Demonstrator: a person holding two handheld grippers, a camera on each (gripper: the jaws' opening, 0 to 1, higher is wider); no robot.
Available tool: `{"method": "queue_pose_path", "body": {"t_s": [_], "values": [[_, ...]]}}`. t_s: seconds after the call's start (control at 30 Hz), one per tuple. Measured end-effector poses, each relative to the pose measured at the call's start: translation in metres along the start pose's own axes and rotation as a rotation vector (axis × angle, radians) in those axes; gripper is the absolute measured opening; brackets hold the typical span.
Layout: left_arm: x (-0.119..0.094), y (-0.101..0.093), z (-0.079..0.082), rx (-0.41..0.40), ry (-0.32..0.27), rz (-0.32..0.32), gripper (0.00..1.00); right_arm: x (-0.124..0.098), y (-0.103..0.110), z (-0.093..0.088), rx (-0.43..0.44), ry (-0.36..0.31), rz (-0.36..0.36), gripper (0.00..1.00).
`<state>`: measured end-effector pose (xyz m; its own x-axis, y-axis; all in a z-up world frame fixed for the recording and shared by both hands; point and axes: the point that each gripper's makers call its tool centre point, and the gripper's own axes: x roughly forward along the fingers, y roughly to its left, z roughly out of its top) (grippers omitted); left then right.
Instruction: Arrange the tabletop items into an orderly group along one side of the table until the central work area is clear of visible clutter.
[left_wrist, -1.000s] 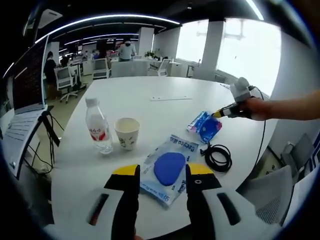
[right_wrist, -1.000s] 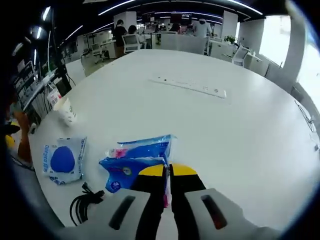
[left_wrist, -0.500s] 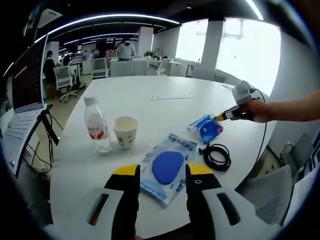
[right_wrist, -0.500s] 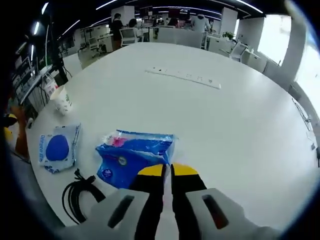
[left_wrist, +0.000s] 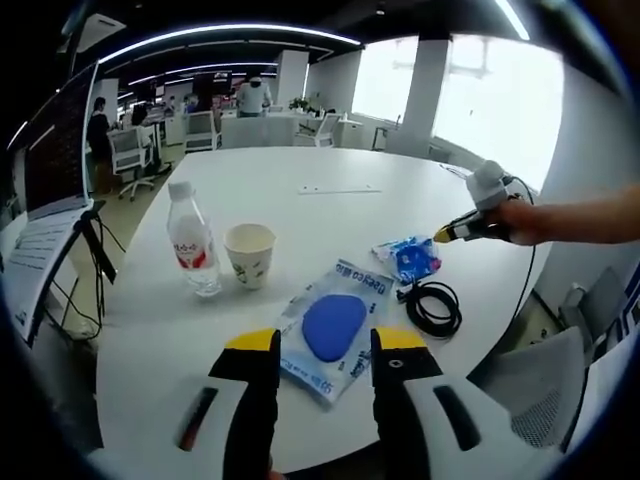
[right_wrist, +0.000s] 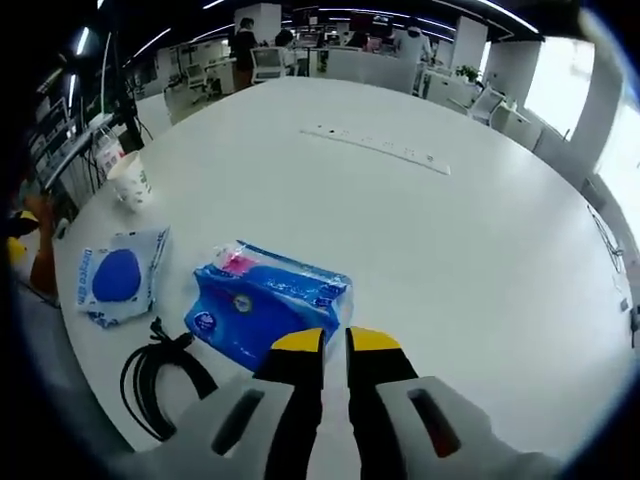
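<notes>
Much bare table (right_wrist: 480, 250) lies beyond the tissue pack (right_wrist: 268, 303).

bright daylight; windows (left_wrist: 500, 95) blown out | ceiling strips glare | fisheye edges warped

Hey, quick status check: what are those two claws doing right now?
Left gripper open over blue mask packet. Right gripper nearly shut, empty, just behind tissue pack. Coiled black cable beside it; bottle and paper cup still mid-table.

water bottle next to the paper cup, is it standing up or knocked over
Upright. In the left gripper view the water bottle stands on its base with its white cap on top, beside the paper cup on the white table.
</notes>
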<state>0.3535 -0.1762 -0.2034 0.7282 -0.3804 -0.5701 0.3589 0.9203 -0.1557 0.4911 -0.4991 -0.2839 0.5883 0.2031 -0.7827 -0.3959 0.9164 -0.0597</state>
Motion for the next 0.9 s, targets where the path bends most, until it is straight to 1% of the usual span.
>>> {"method": "queue_pose_path", "body": {"t_s": [0.1,0.2,0.3,0.4,0.5,0.6,0.9], "values": [[0.001,0.0,-0.002,-0.002,0.004,-0.001,0.35,-0.003,0.005,-0.004,-0.02,0.008,-0.003,0.05],[0.002,0.0,-0.005,-0.004,0.008,0.0,0.35,-0.005,0.013,-0.007,-0.043,0.0,0.006,0.06],[0.003,0.001,-0.012,-0.007,0.021,0.002,0.34,-0.002,0.014,-0.009,-0.042,0.0,0.01,0.07],[0.004,0.004,-0.019,-0.014,0.032,0.006,0.34,-0.002,0.016,-0.01,-0.04,-0.017,0.014,0.07],[0.003,0.003,-0.023,-0.021,0.041,0.008,0.34,0.0,0.019,-0.016,-0.06,-0.015,0.016,0.08],[0.004,0.003,-0.028,-0.023,0.049,0.008,0.34,0.004,0.017,-0.02,-0.043,-0.012,0.021,0.08],[0.003,0.004,-0.034,-0.026,0.062,0.008,0.34,-0.002,0.024,-0.036,-0.021,-0.018,0.028,0.08]]}}
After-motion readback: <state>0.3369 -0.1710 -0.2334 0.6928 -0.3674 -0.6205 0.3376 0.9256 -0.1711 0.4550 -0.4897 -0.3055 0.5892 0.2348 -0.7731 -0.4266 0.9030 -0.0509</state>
